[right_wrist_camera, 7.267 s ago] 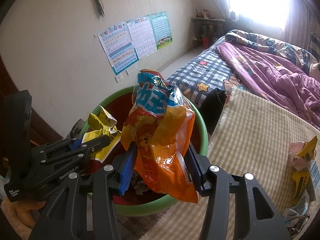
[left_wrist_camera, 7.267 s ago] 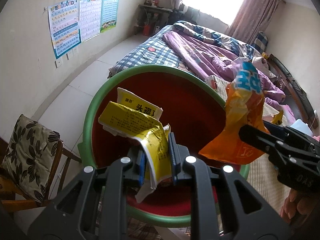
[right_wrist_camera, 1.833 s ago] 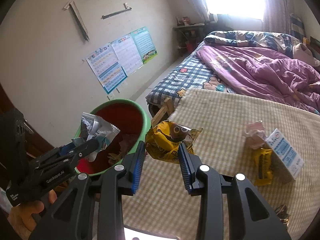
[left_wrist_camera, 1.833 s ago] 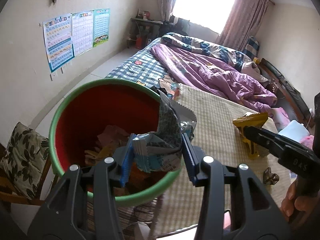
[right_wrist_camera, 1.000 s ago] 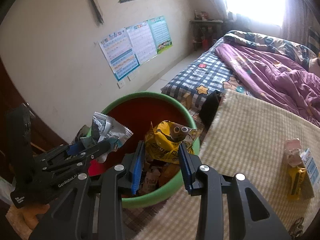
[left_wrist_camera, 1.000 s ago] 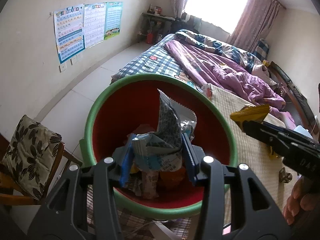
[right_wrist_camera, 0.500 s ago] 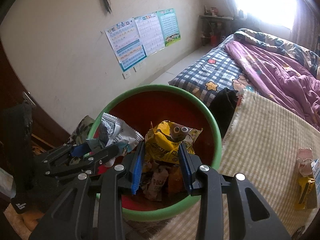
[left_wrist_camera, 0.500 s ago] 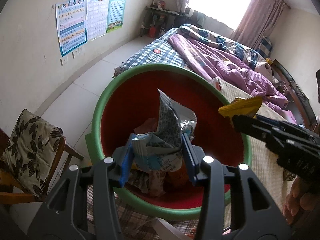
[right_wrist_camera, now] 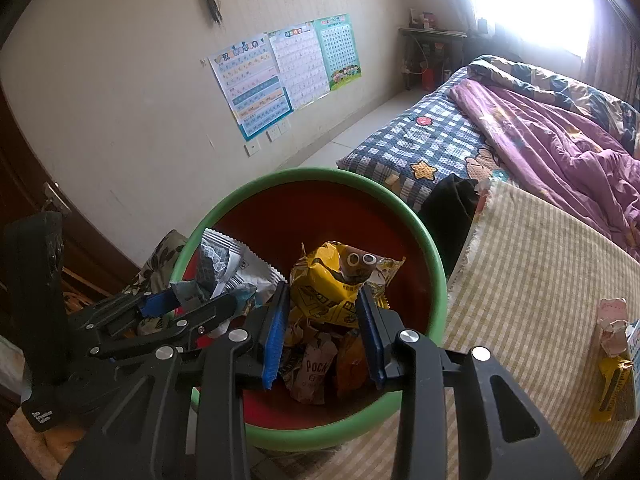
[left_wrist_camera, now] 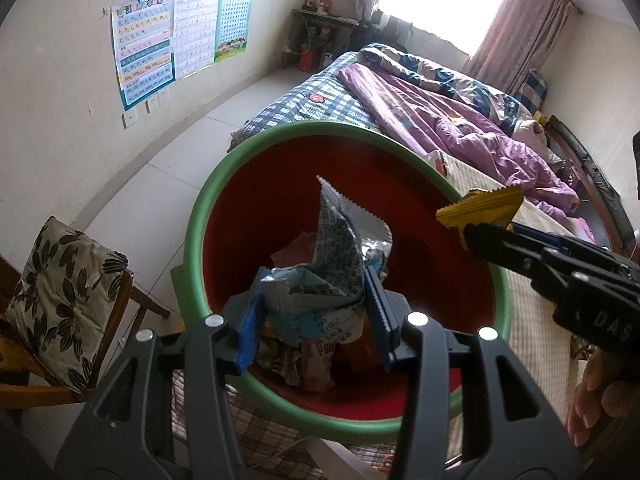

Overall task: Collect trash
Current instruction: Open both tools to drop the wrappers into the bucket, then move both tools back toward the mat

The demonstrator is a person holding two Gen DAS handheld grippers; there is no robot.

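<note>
Left gripper (left_wrist_camera: pixel 314 326) is clamped on a crumpled silver-blue wrapper (left_wrist_camera: pixel 332 272); both blue pads press its lower folds, jaws narrow. The wrapper's long axis runs toward 12 o'clock in the left wrist view, serrated edge up, bulk above the fingertips. It hangs over the open mouth of the green-rimmed red bin (left_wrist_camera: pixel 200 216), not touching the trash inside.

Right gripper (right_wrist_camera: pixel 322 330) is closed on a yellow snack bag (right_wrist_camera: pixel 332 280), jaws nearly together, pads pinching its lower half. The bag stands roughly upright, top toward 12 o'clock, googly-eye print at the upper end. It too sits over the bin (right_wrist_camera: pixel 434 264), above the wrappers piled at the bottom (right_wrist_camera: pixel 316 368).

Both grippers tilt steeply down into the bin. In the right wrist view the left gripper comes in from 9 o'clock, its wrapper just beside the yellow bag, contact unclear. In the left view the right gripper enters from 3 o'clock, the person's hand (left_wrist_camera: pixel 596 396) at 4 o'clock.

More trash (right_wrist_camera: pixel 616 364) lies on the checked cloth (right_wrist_camera: pixel 528 280) at 3 o'clock.
</note>
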